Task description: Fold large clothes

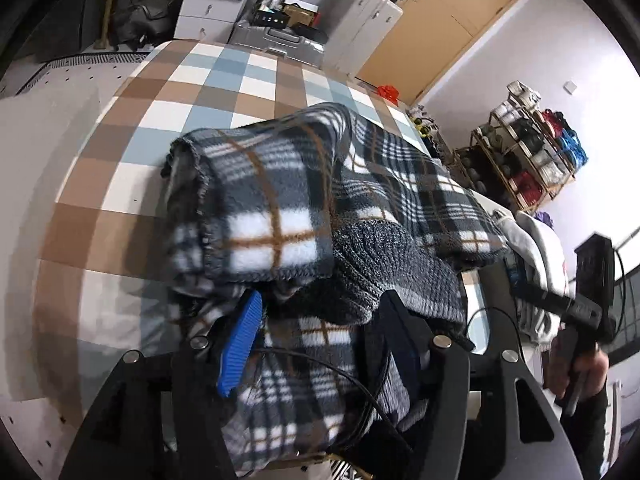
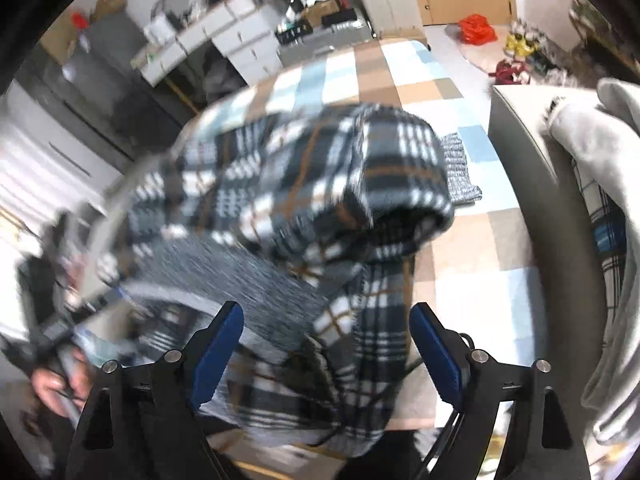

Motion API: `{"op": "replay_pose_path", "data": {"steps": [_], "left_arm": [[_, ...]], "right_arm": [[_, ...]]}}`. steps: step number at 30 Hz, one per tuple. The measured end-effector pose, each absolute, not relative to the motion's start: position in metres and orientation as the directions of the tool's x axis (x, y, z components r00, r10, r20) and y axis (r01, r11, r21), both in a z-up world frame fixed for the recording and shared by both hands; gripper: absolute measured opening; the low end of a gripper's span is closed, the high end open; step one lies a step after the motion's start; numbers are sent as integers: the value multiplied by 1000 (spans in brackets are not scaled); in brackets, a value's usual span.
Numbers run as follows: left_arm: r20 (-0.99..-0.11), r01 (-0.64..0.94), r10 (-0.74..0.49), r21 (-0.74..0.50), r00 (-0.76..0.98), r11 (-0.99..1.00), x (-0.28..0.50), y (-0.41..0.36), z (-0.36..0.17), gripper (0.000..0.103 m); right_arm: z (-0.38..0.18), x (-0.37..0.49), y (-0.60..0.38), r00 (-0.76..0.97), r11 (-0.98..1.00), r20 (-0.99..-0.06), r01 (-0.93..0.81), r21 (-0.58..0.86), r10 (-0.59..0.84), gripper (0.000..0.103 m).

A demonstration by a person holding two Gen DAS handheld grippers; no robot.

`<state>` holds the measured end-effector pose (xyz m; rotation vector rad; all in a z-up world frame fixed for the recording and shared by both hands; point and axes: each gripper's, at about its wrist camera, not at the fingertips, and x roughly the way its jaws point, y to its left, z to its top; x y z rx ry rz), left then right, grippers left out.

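Observation:
A black, white and brown plaid fleece garment [image 1: 288, 200] with a grey knit lining [image 1: 384, 264] is bundled up over the checked table cover [image 1: 208, 92]. My left gripper [image 1: 320, 320] has the plaid fleece between its blue pads; its right finger is buried in cloth. The garment fills the right wrist view [image 2: 304, 200], blurred. My right gripper [image 2: 326, 332] is open, with fleece hanging between its spread blue pads [image 2: 218, 352]. The right gripper also shows at the far right of the left wrist view [image 1: 576, 312], held in a hand.
A pile of light grey clothes [image 2: 612, 128] lies at the right. White drawers [image 1: 216, 0], a white cabinet [image 1: 360, 28], a wooden door [image 1: 448, 20], a yarn rack [image 1: 528, 152] and a red bag [image 2: 476, 28] surround the table.

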<state>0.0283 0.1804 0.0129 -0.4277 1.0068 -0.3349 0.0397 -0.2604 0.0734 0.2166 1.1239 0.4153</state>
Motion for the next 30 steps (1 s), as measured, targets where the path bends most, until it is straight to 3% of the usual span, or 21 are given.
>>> {"op": "replay_pose_path", "data": {"steps": [3, 8, 14, 15, 16, 19, 22, 26, 30], "left_arm": [[-733, 84, -446, -474, 514, 876, 25, 180, 16, 56], [-716, 9, -457, -533, 528, 846, 34, 201, 7, 56], [-733, -121, -509, -615, 452, 779, 64, 228, -14, 56], [-750, -126, -500, -600, 434, 790, 71, 228, -18, 56], [-773, -140, -474, -572, 422, 808, 80, 227, -24, 56], [-812, -187, -427, -528, 397, 829, 96, 226, -38, 56], [-838, -202, -386, -485, 385, 851, 115, 222, -47, 56], [-840, -201, -349, -458, 416, 866, 139, 221, -42, 56], [-847, -164, -340, -435, 410, 885, 142, 216, -35, 56]], "right_arm": [[75, 52, -272, 355, 848, -772, -156, 507, 527, 99], [45, 84, -271, 273, 740, -712, -1, 673, 647, 99], [11, 119, -262, 255, 686, -694, 133, 715, 674, 96], [10, 123, -262, 263, 693, -701, 139, 707, 663, 75], [10, 128, -257, 267, 712, -715, 127, 691, 646, 45], [15, 138, -242, 283, 774, -755, 62, 630, 592, 21], [35, 150, -232, 348, 800, -746, -24, 599, 568, 13], [73, 167, -225, 451, 823, -709, -117, 555, 542, 12], [70, 164, -237, 471, 855, -725, -146, 498, 503, 13]]}}
